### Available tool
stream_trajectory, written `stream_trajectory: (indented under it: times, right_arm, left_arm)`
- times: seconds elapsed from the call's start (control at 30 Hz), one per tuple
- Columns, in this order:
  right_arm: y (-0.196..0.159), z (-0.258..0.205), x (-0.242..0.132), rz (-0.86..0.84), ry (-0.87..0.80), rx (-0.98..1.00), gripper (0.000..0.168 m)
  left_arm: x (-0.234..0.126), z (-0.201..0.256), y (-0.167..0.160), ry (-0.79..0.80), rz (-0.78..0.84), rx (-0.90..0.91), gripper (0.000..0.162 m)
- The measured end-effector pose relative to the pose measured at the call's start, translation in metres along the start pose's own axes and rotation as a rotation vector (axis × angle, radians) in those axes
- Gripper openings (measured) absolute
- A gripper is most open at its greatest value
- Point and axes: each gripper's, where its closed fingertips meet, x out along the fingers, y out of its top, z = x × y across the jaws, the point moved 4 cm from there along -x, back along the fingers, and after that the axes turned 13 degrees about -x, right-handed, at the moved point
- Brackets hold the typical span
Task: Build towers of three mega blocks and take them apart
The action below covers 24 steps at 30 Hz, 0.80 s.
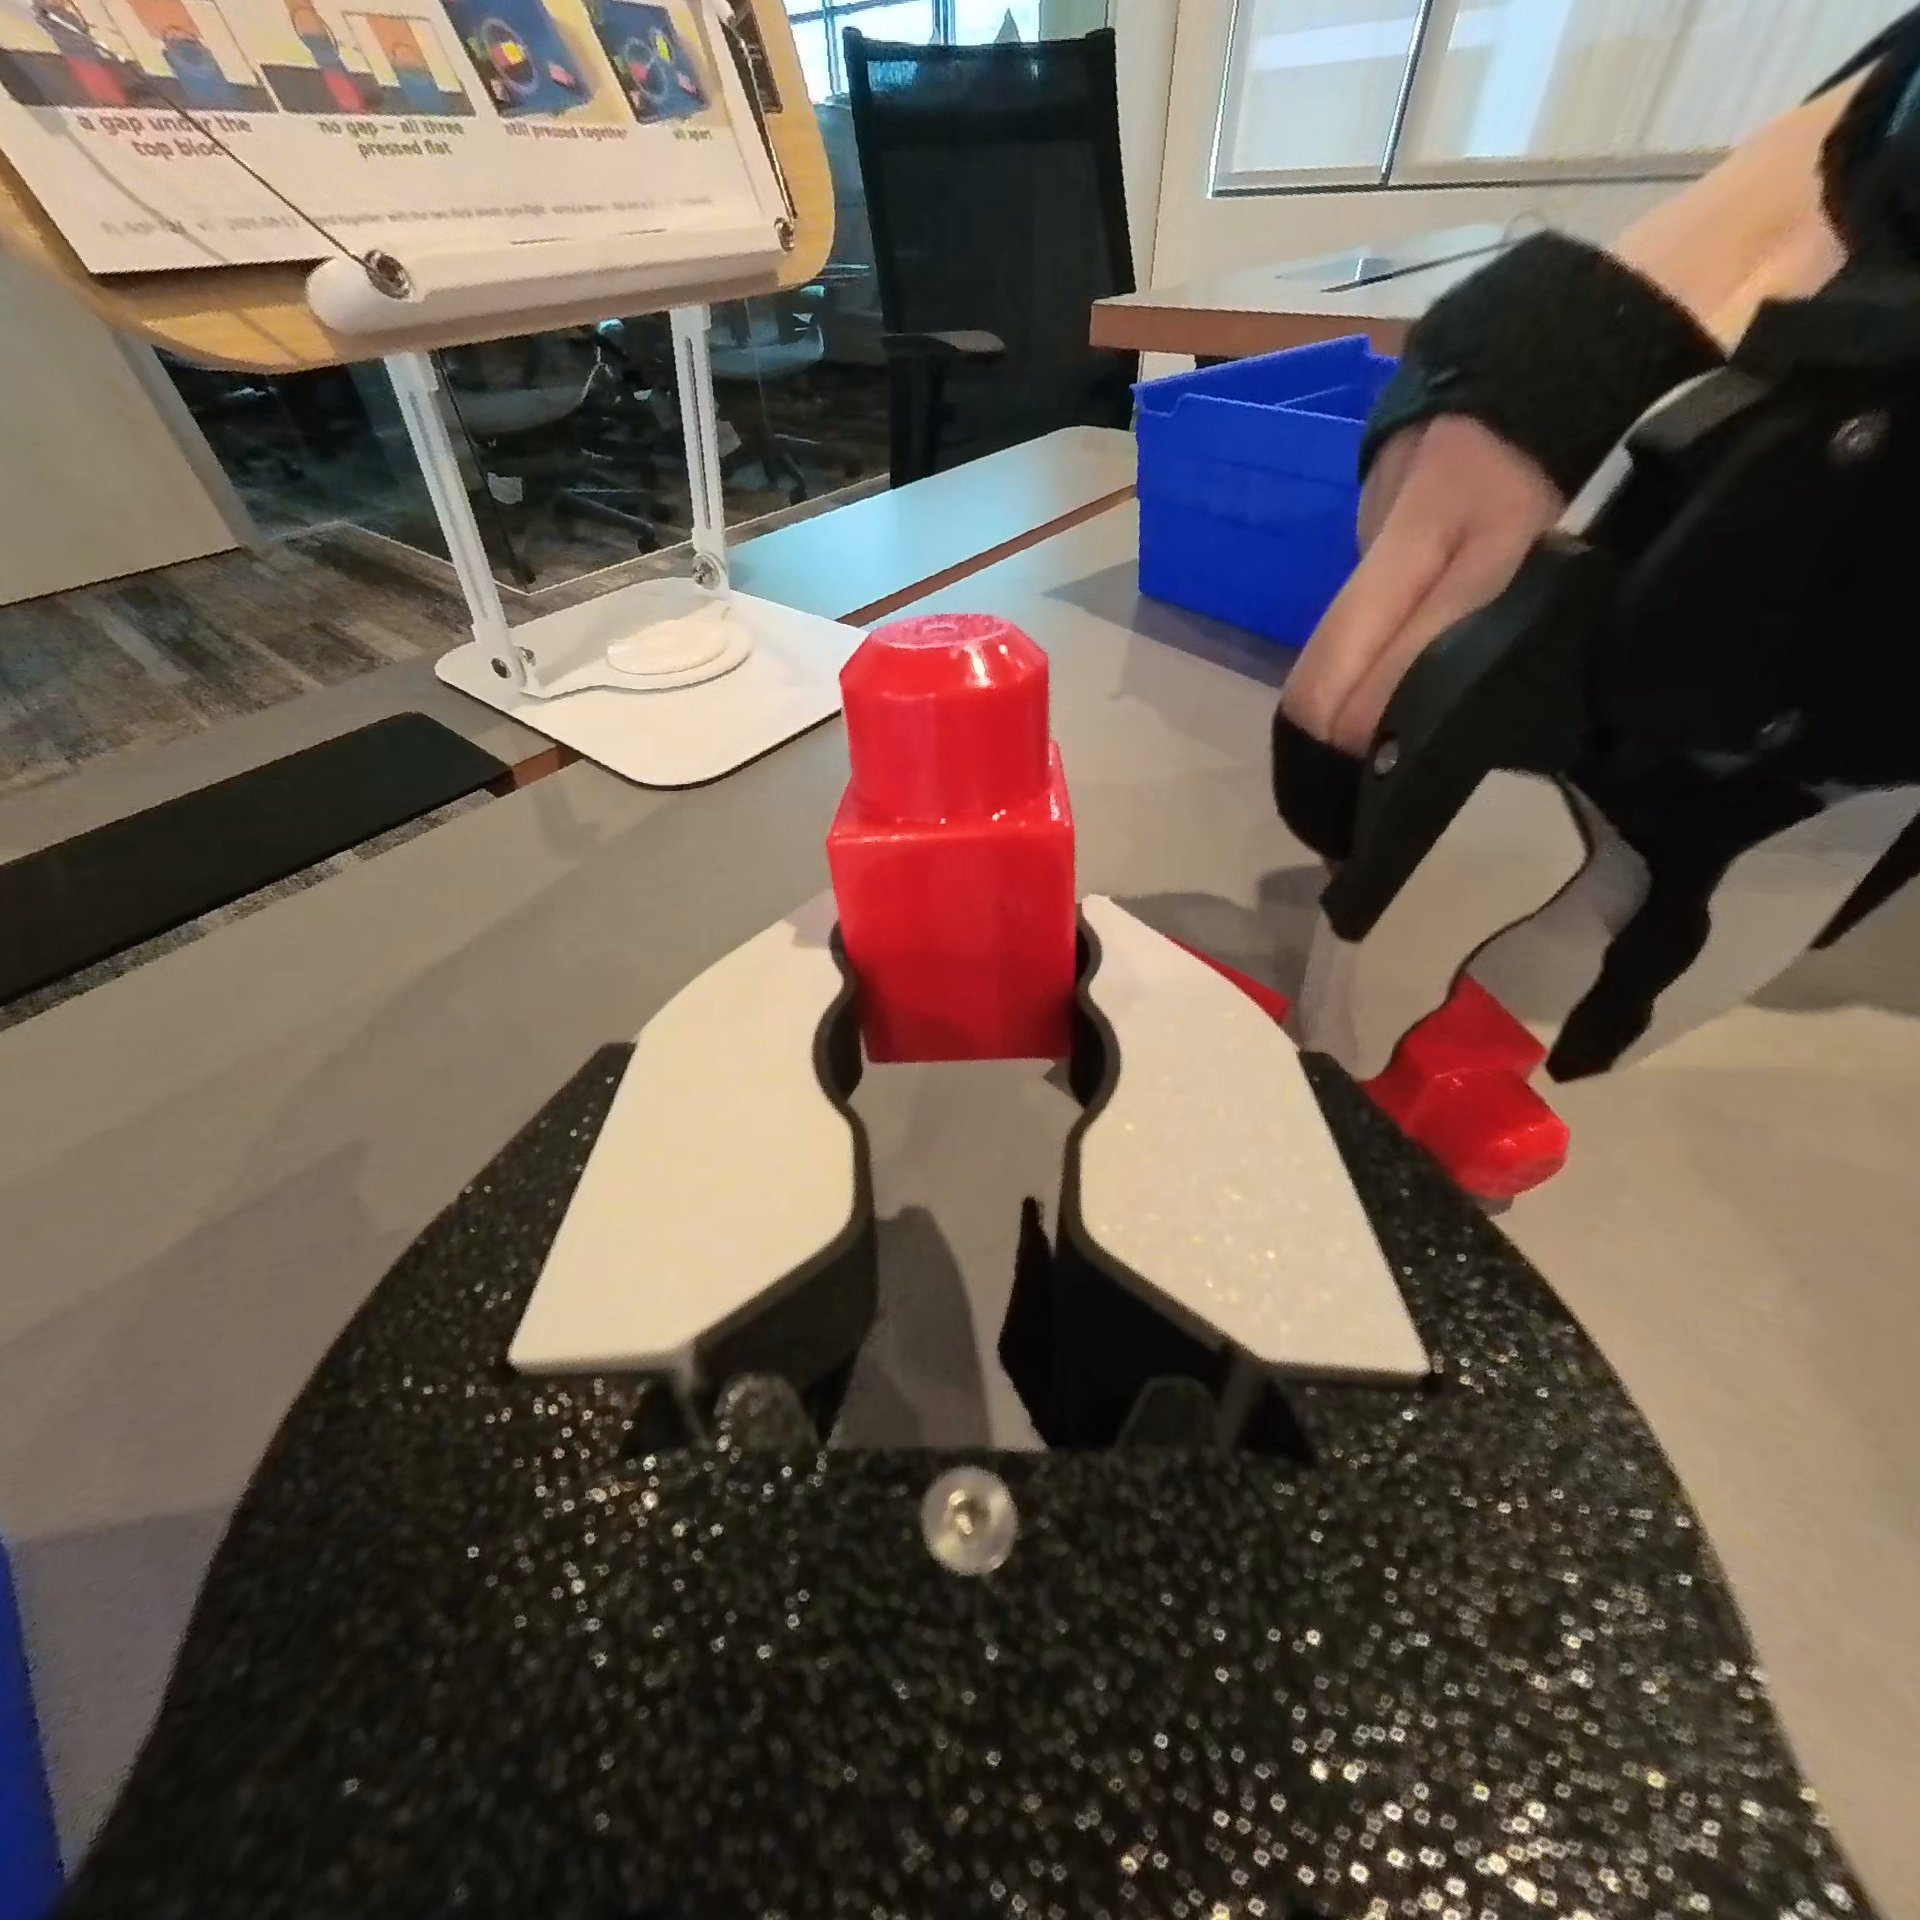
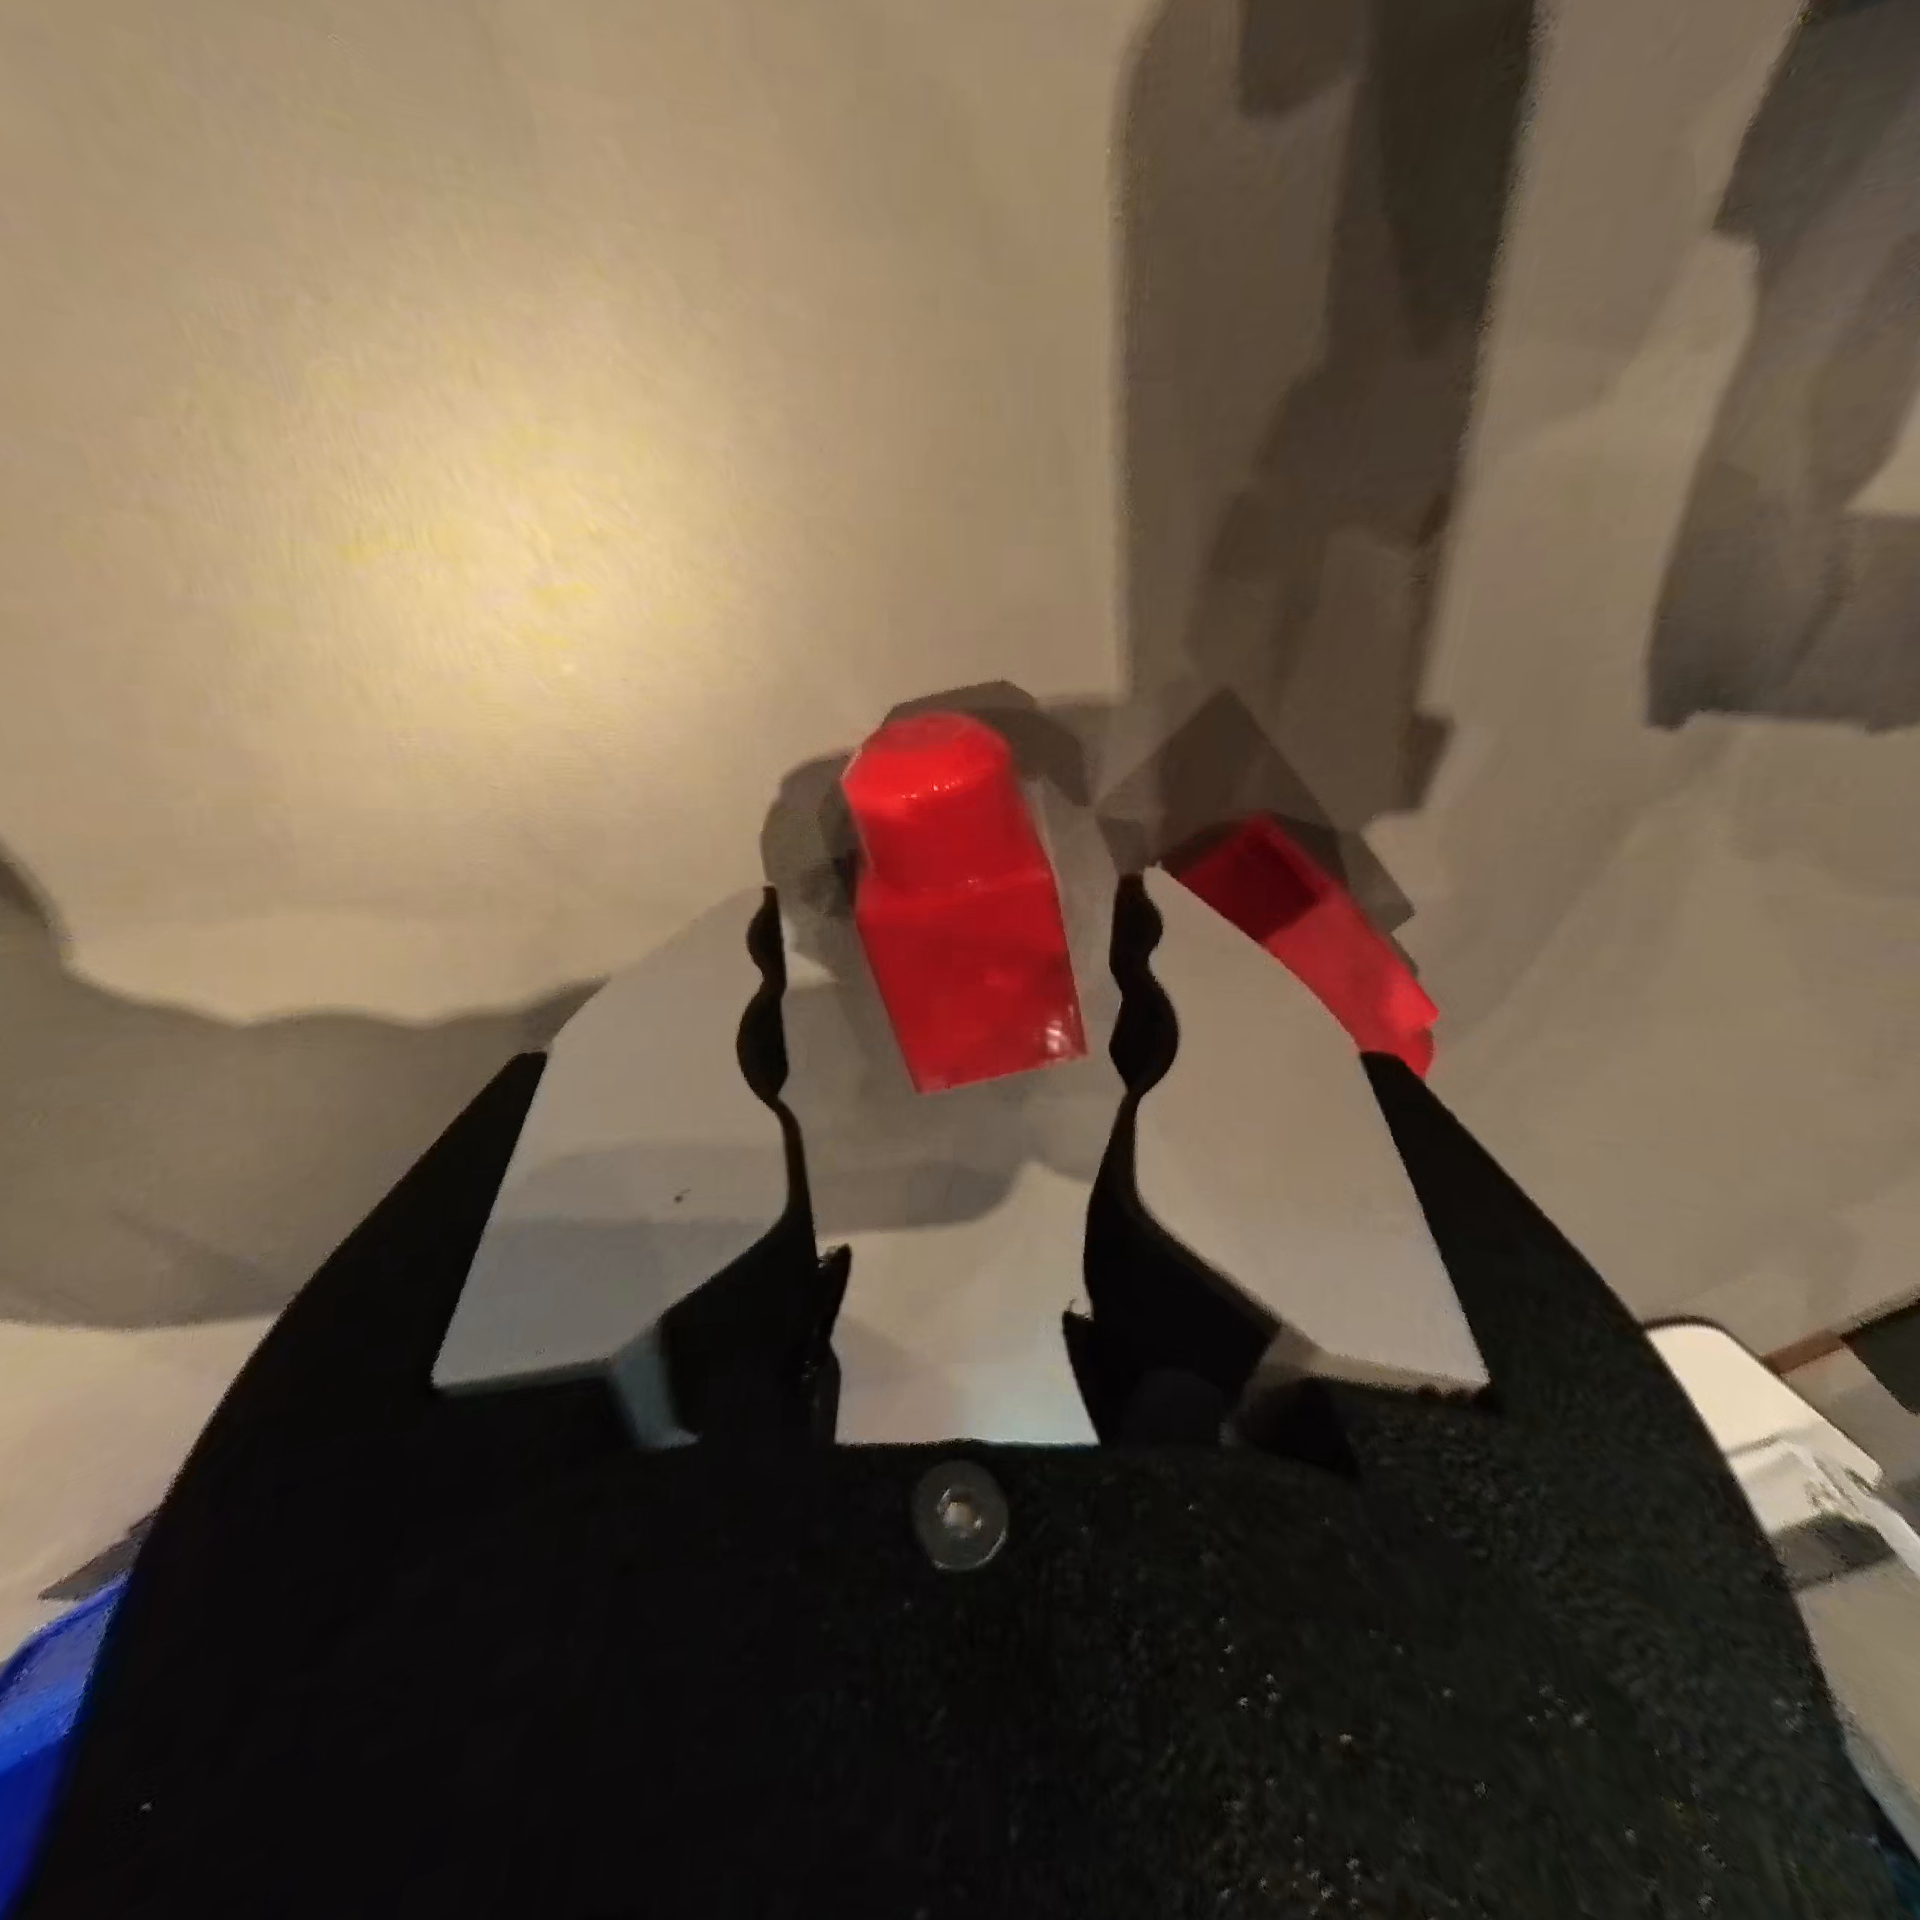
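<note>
Two red blocks sit on the grey counter [image 1: 312,1039], near a blue bin [image 1: 1236,499]. One block [image 1: 956,883] stands up, with the left tongs [image 1: 961,987] clenched on its sides. The other block [image 1: 1475,1091] lies tipped over just beside it, under the right tongs [image 1: 1455,997], which are spread apart and hold nothing.

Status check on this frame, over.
Left gripper flanking upright red block, grip unconfirmed. Right gripper open, empty, by lying red block. Nothing between grippers and blocks.
</note>
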Motion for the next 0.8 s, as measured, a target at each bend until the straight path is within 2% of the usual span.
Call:
stream_trajectory:
  times: [0.03,0.1,0.2,0.3,0.37,0.47,0.53,0.6,0.8]
  right_arm:
    - [0.001,-0.001,0.002,-0.003,0.008,-0.005,0.057]
    - [0.002,-0.001,0.004,0.000,-0.006,-0.021,0.041]
    - [0.001,-0.001,0.003,0.011,-0.023,0.021,0.039]
    - [-0.002,0.006,-0.016,0.128,-0.128,0.199,0.039]
    - [-0.005,0.017,-0.045,0.324,-0.286,0.361,0.039]
    - [-0.011,0.030,-0.097,0.721,-0.595,0.568,0.039]
    - [-0.011,0.029,-0.121,0.992,-0.749,0.638,0.038]
    - [-0.012,0.026,-0.131,1.183,-0.892,0.669,0.038]
    - [-0.011,0.026,-0.114,1.481,-0.906,0.736,0.038]
  left_arm:
    - [0.000,0.000,0.000,-0.001,0.000,0.000,0.036]
    - [0.000,0.001,0.000,-0.003,0.001,0.002,0.036]
    - [0.000,0.002,0.000,-0.006,0.004,0.006,0.036]
    - [0.001,0.004,0.000,-0.019,0.010,0.000,0.036]
    - [0.002,0.007,0.000,-0.052,0.018,-0.020,0.036]
    - [0.005,0.019,0.000,-0.184,0.041,-0.062,0.036]
    - [0.007,0.032,0.000,-0.294,0.054,-0.087,0.036]
    - [0.007,0.044,-0.001,-0.389,0.053,-0.103,0.036]
    - [0.014,0.069,-0.014,-0.504,-0.047,-0.022,0.036]
